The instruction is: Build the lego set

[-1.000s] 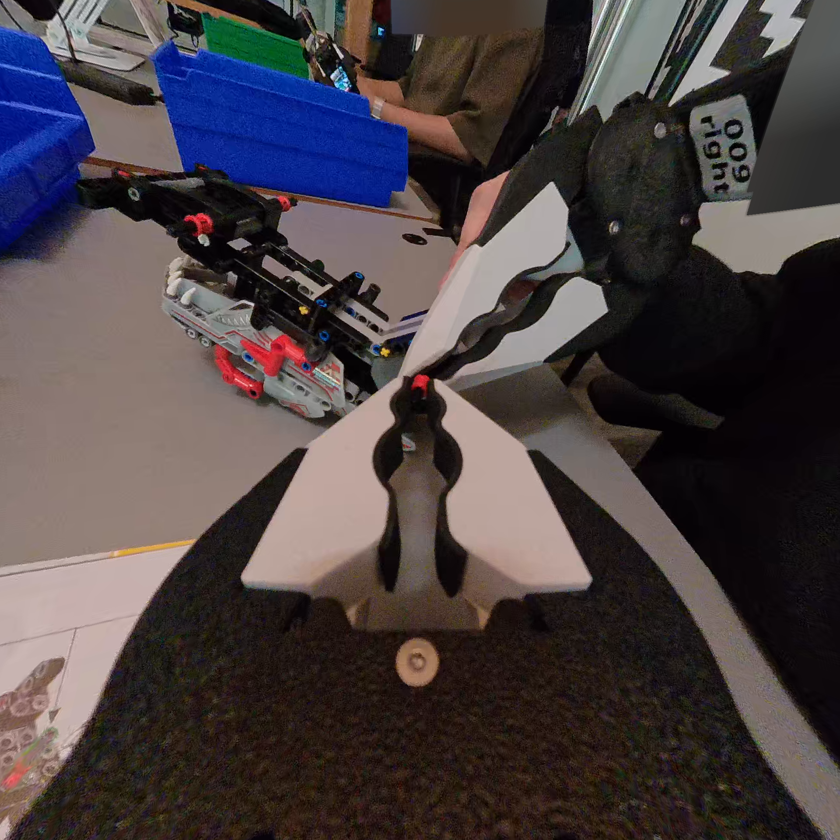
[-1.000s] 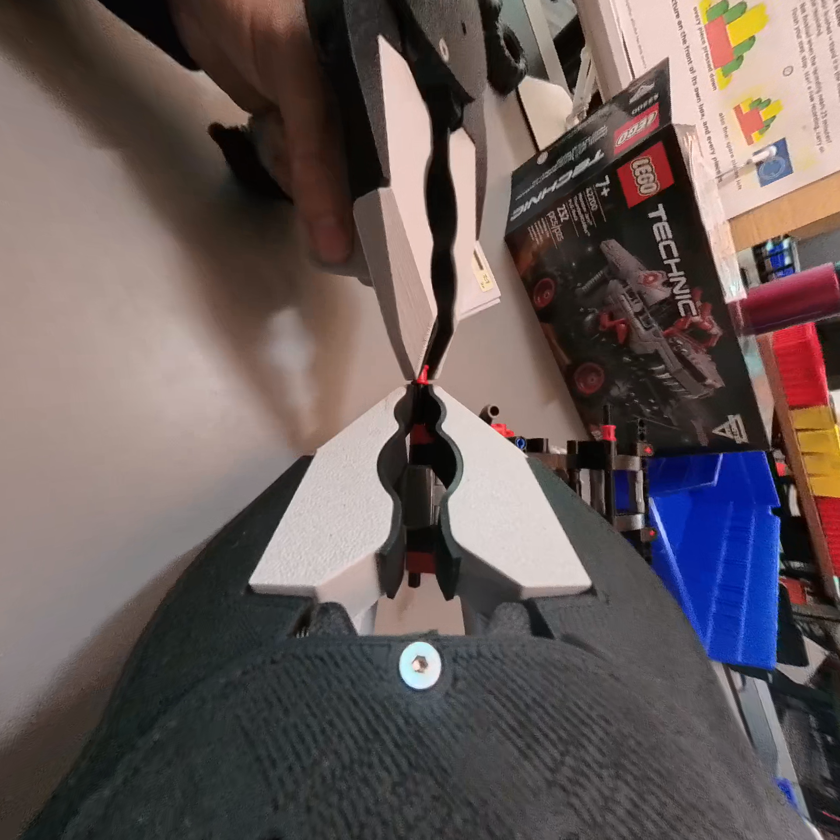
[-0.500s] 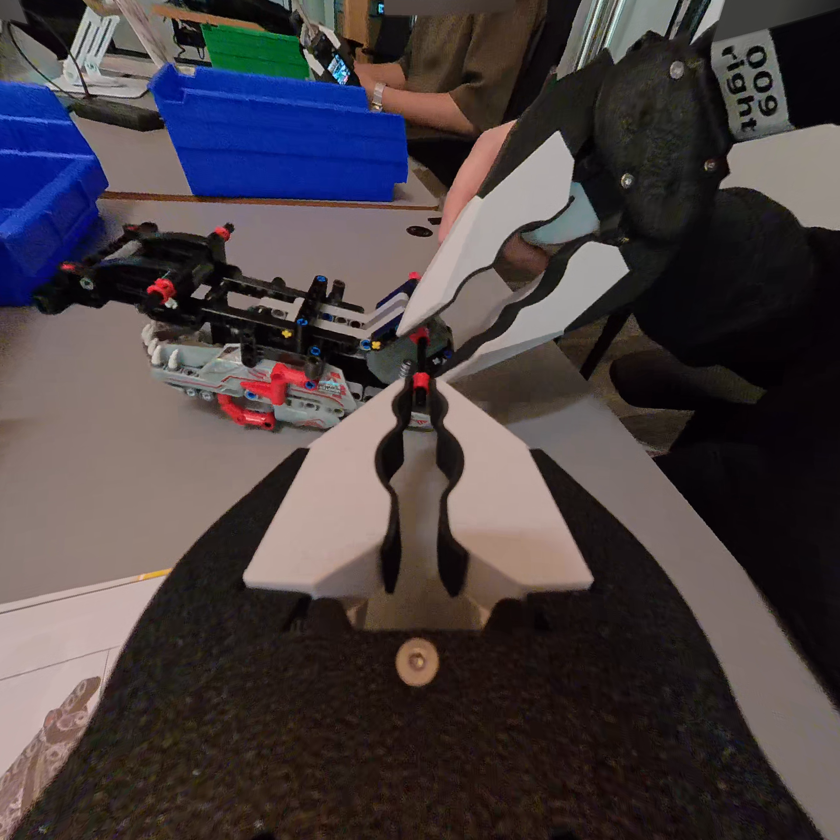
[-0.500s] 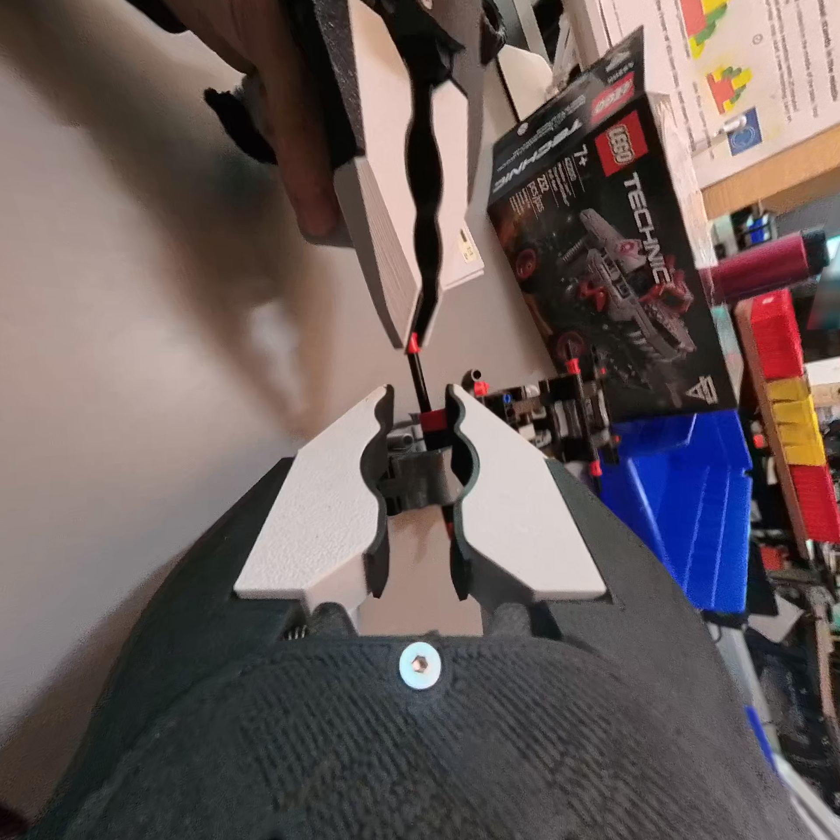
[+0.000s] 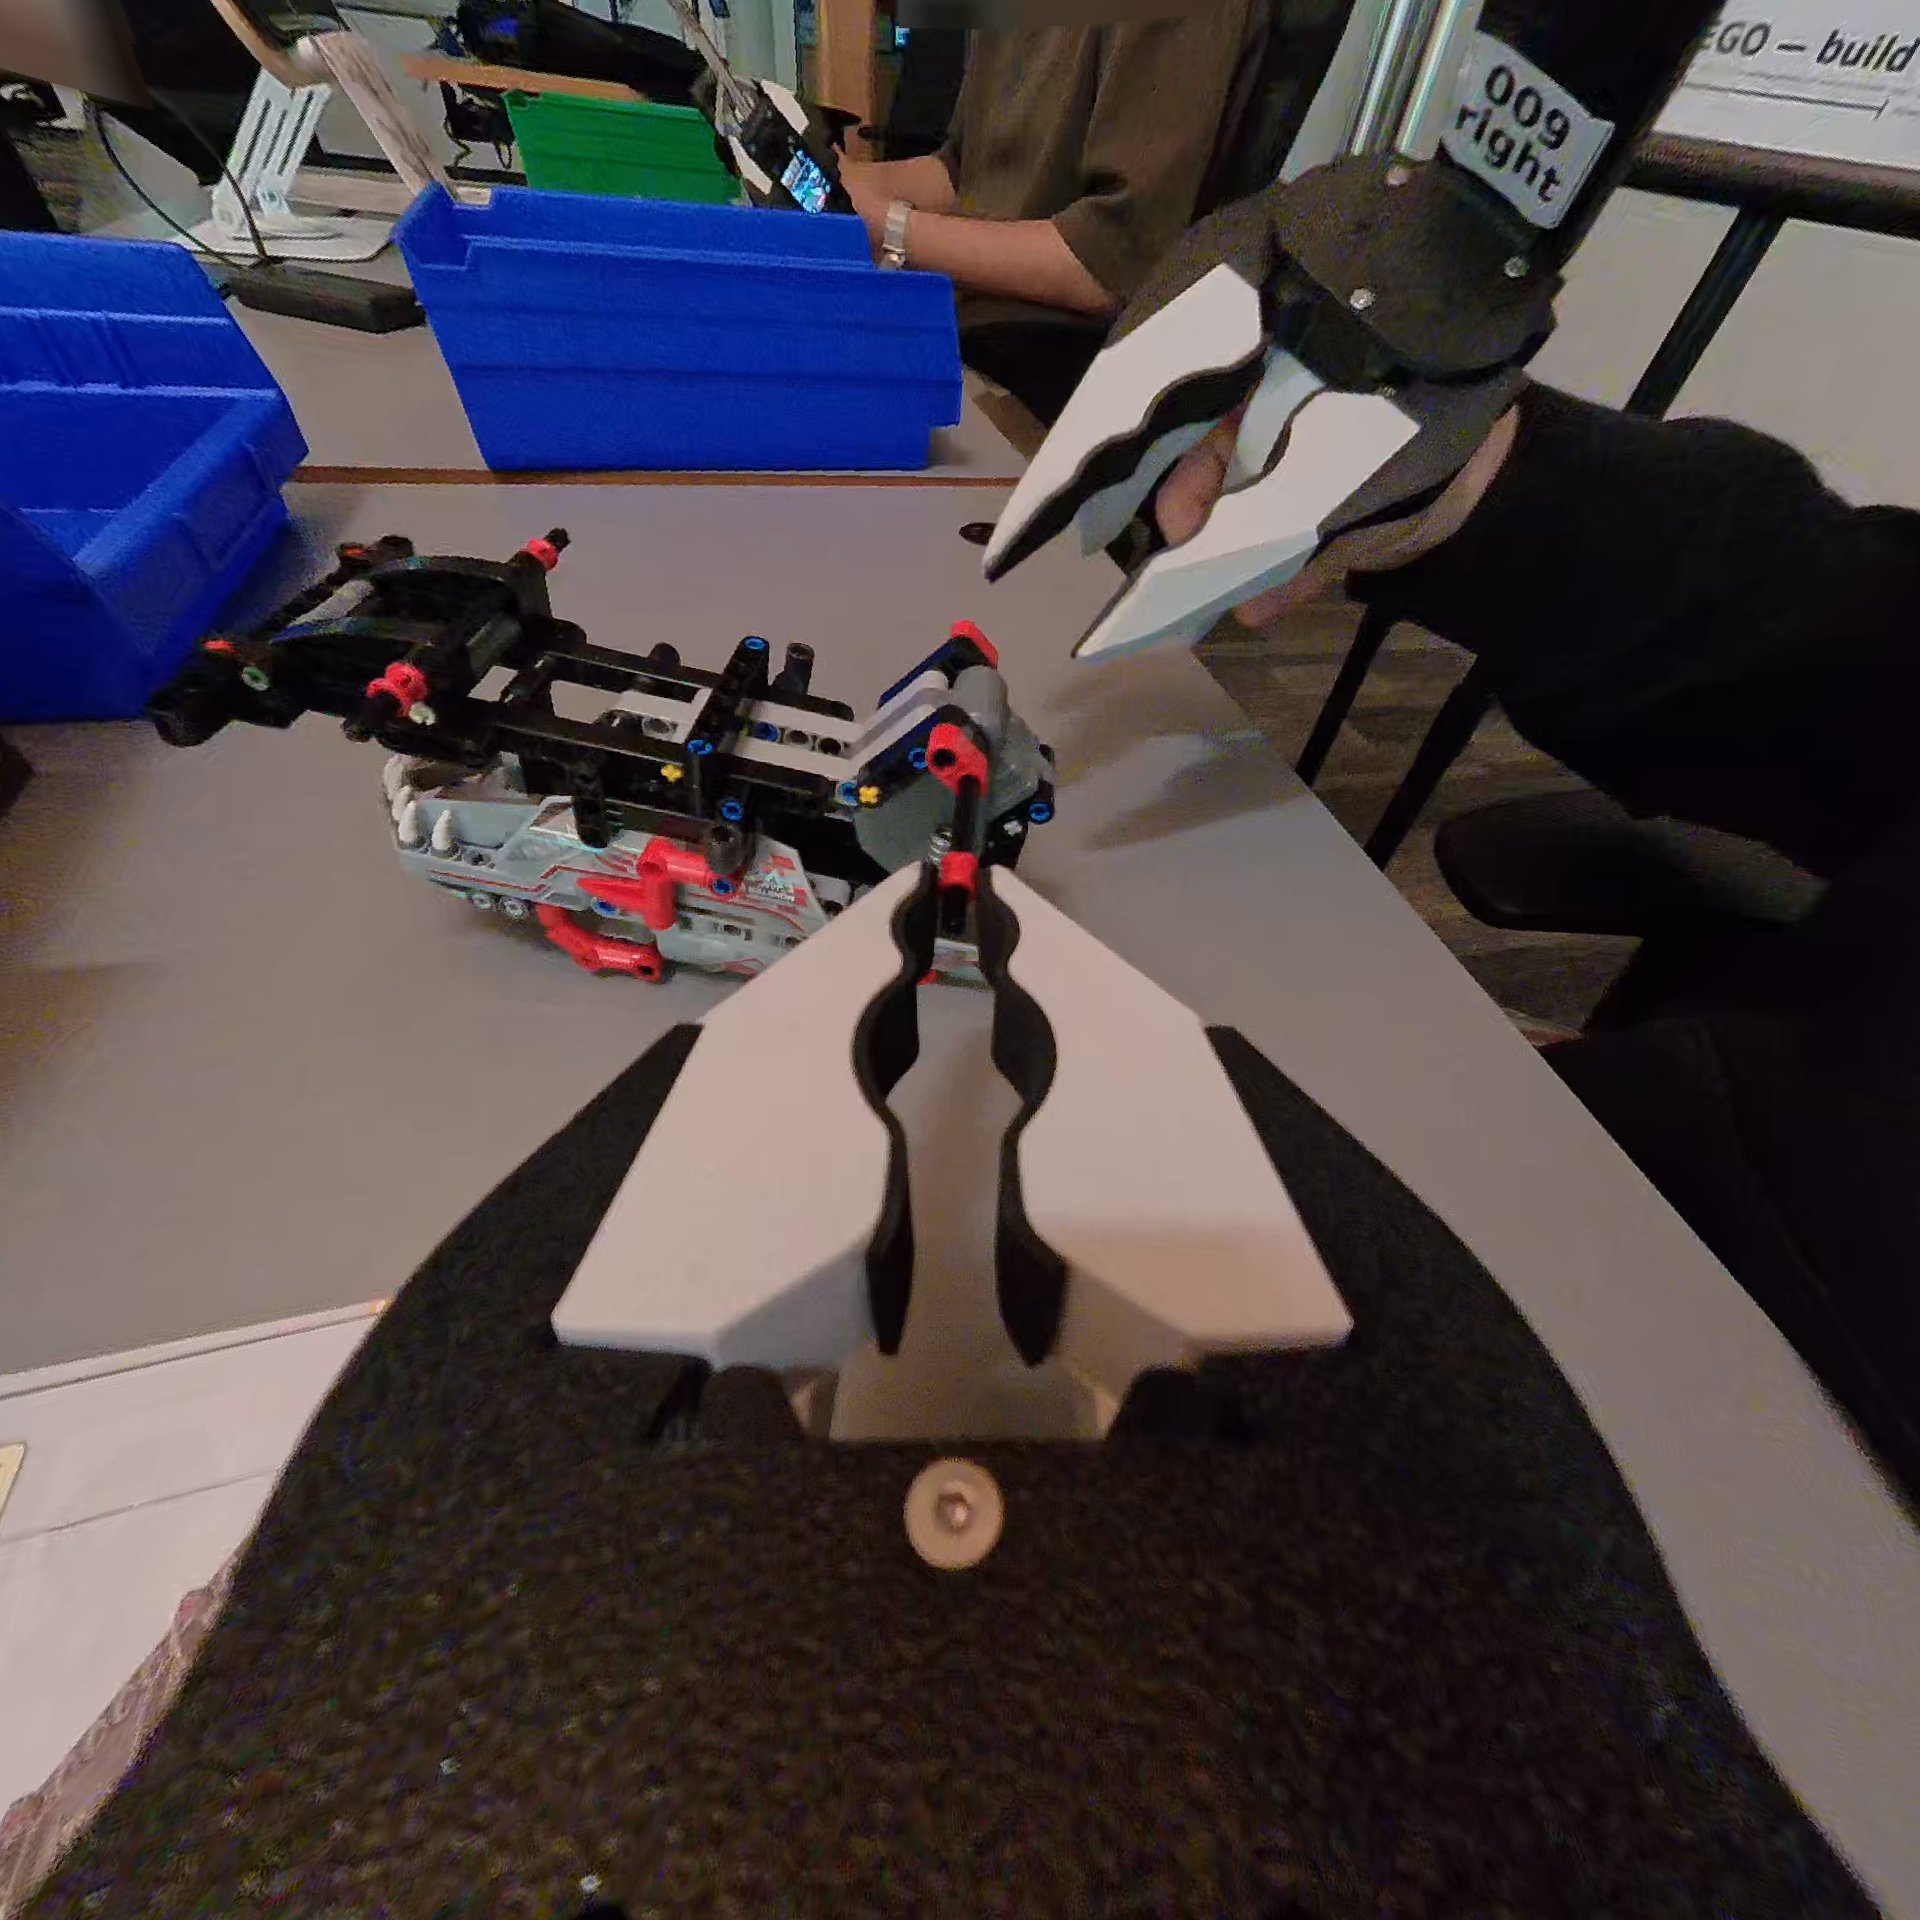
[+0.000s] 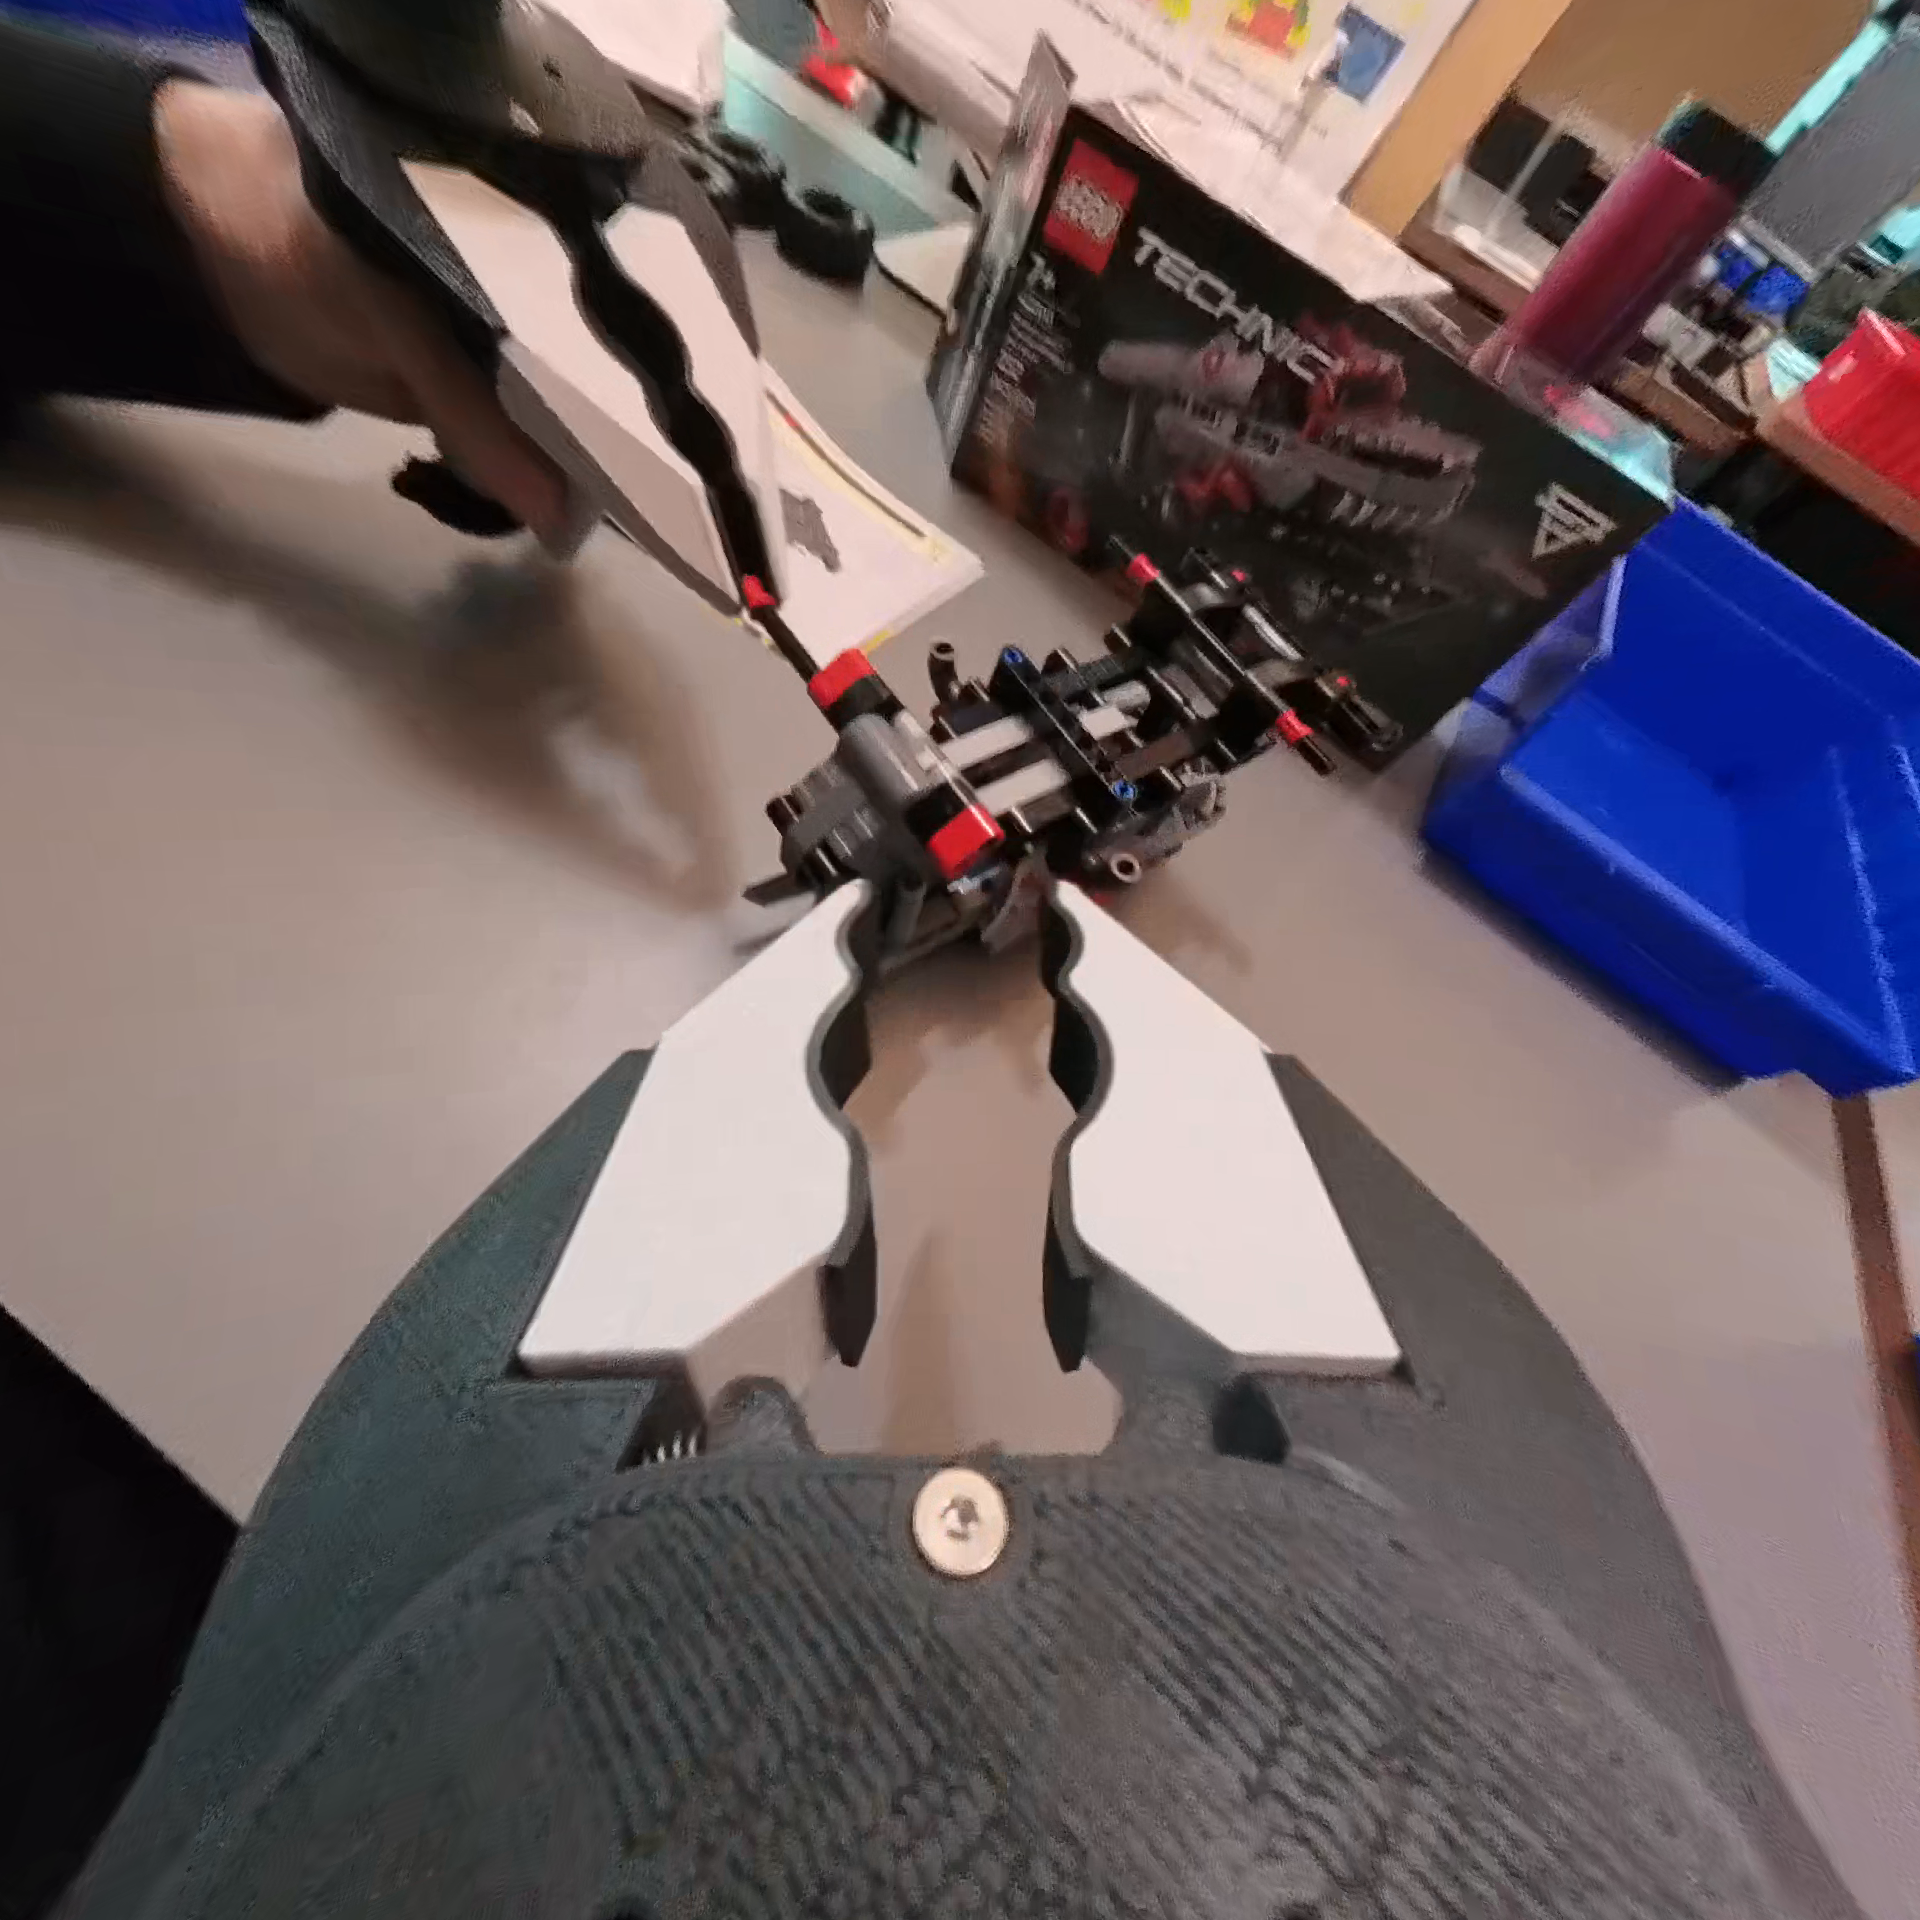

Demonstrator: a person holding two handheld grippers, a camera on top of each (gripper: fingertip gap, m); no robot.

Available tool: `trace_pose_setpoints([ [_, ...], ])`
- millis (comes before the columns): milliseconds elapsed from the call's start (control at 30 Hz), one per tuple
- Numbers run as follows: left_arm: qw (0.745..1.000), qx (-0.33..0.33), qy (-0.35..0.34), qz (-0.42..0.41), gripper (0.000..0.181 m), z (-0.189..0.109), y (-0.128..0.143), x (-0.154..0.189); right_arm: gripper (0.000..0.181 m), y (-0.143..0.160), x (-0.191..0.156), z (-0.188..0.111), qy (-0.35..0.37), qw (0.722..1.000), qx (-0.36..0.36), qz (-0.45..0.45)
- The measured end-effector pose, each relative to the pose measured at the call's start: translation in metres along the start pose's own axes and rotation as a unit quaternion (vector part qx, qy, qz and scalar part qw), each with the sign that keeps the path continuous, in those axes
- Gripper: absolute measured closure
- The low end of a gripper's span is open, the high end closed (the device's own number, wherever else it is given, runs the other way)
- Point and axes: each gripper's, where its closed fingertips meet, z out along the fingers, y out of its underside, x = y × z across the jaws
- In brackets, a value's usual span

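The partly built black, grey and red Lego vehicle [image 5: 623,769] lies on the grey table [image 5: 208,1091]. A black axle [image 5: 961,821] with red bushes sticks out of its near end. My left gripper [image 5: 951,883] is shut on the axle's red tip. In the right wrist view the left gripper [image 6: 746,601] holds that axle [image 6: 795,649] at the upper left, leading to the vehicle [image 6: 1091,727]. My right gripper [image 6: 956,914] is open and empty, just short of the vehicle's end. It also shows in the left wrist view [image 5: 1039,613], raised above and right of the vehicle.
Two blue bins [image 5: 675,332] [image 5: 114,468] stand behind the vehicle; one shows in the right wrist view [image 6: 1714,831]. The Lego box [image 6: 1299,416] and an instruction booklet [image 6: 862,540] lie beyond. A person [image 5: 1091,156] sits at the far table. The table edge [image 5: 1351,831] runs on the right. The tips of one gripper are about 9 cm away from the tips of the other.
My right gripper was shut on the vehicle's end a second ago; it has opened, let go and drawn back. The left gripper still holds the axle tip.
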Motion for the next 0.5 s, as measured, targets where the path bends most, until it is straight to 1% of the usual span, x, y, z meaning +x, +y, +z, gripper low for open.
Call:
trace_pose_setpoints([
  [33, 1.000, 0.003, 0.000, 0.000, 0.177, 0.000, -0.001, 0.000, 0.154, -0.002, -0.002, 0.003, -0.013, 1.000, 0.010, 0.001],
  [100, 1.000, 0.001, 0.006, -0.003, 0.177, 0.002, 0.000, 0.001, 0.145, -0.002, -0.005, 0.012, -0.041, 0.999, 0.023, 0.018],
  [133, 1.000, 0.002, 0.006, -0.004, 0.177, 0.003, 0.000, 0.001, 0.149, -0.002, -0.009, 0.017, -0.061, 0.997, 0.024, 0.028],
  [200, 1.000, 0.001, 0.004, -0.002, 0.177, 0.006, 0.001, 0.000, 0.153, -0.006, -0.007, 0.023, -0.065, 0.997, 0.037, 0.035],
  [300, 1.000, -0.005, 0.016, -0.003, 0.177, 0.015, 0.004, 0.004, 0.166, -0.007, -0.011, 0.029, -0.082, 0.995, 0.034, 0.041],
  [433, 1.000, 0.000, 0.006, 0.001, 0.177, 0.016, 0.000, 0.001, 0.167, 0.001, -0.007, 0.028, -0.054, 0.998, 0.010, 0.004],
  [500, 1.000, 0.001, 0.002, 0.008, 0.177, 0.015, -0.001, -0.001, 0.168, 0.003, -0.010, 0.029, -0.058, 0.998, 0.002, 0.003],
])
